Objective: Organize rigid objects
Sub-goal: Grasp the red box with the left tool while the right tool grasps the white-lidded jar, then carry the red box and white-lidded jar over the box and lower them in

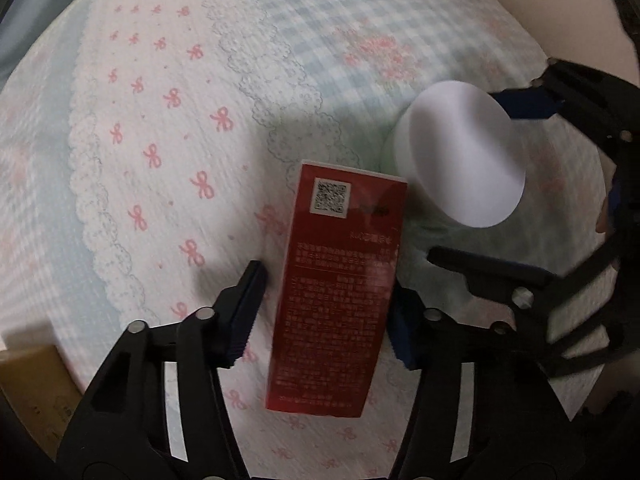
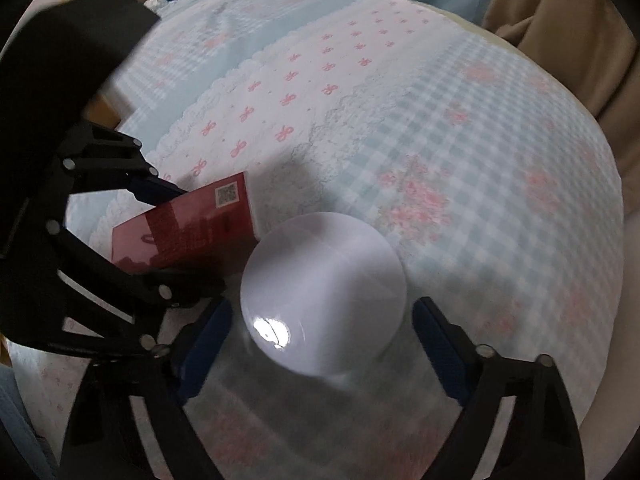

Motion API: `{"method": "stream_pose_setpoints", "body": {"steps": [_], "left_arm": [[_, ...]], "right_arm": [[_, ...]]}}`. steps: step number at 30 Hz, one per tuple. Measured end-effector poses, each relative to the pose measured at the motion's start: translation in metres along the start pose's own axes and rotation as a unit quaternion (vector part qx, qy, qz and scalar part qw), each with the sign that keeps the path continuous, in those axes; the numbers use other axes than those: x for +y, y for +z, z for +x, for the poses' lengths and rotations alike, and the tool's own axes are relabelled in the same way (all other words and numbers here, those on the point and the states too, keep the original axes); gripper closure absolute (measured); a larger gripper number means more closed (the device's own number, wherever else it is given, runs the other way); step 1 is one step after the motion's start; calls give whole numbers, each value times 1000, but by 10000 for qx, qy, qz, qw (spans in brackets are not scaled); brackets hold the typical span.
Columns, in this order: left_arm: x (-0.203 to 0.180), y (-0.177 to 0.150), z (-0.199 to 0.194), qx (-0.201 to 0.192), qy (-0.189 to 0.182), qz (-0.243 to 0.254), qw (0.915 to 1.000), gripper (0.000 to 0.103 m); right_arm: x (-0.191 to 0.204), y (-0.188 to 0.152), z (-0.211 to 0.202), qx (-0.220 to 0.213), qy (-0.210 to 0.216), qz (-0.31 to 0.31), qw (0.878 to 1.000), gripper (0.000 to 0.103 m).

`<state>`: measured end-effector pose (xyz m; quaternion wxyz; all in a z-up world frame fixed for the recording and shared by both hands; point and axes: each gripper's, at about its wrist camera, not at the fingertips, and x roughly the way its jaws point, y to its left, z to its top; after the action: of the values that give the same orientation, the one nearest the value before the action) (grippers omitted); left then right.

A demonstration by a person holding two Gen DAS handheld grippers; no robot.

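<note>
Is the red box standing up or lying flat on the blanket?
Lying flat. The red box shows its long printed side with the square code facing up, stretched out on the bow-print blanket between the left gripper's open fingers.

A red box [image 1: 336, 292] is seen at the centre of the left wrist view, printed with pale text and a black-and-white QR code on a white label near its top. To its right, a plain white cylindrical container [image 1: 464, 156] is shown. Both claws are black with dark blue pads: the left claw [image 1: 324, 312] at the bottom of the frame, the right claw [image 1: 496, 184] at the right edge. The bed cover [image 1: 160, 128] is patterned in patches: white with small pink bows, pale blue-and-white gingham with pink flowers, and lace-like scalloped borders between them. A tan cardboard-coloured object [image 1: 32, 392] is visible at lower left.
</note>
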<state>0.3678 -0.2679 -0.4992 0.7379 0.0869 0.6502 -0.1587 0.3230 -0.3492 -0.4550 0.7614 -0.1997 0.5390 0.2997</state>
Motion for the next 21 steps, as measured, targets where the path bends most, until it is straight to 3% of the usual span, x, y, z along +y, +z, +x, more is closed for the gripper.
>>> {"method": "stream_pose_setpoints", "body": {"steps": [2,4,13,21], "left_arm": [[1,0,-2,-20,-57,40,10000,60],[2,-1,-3,-10,-15,96,10000,64],[10,1,-19,-124,-108,-46,9999,65],[21,-2,-56,-329,-212,-321,9987,66]], "right_arm": [[1,2,6,66,-8,-54,10000,30],[2,3,7,82,-43,-51,9999,35],[10,3,0,56,-49,155,9999,36],[8,-2,-37,-201,-128,911,9956,36]]}}
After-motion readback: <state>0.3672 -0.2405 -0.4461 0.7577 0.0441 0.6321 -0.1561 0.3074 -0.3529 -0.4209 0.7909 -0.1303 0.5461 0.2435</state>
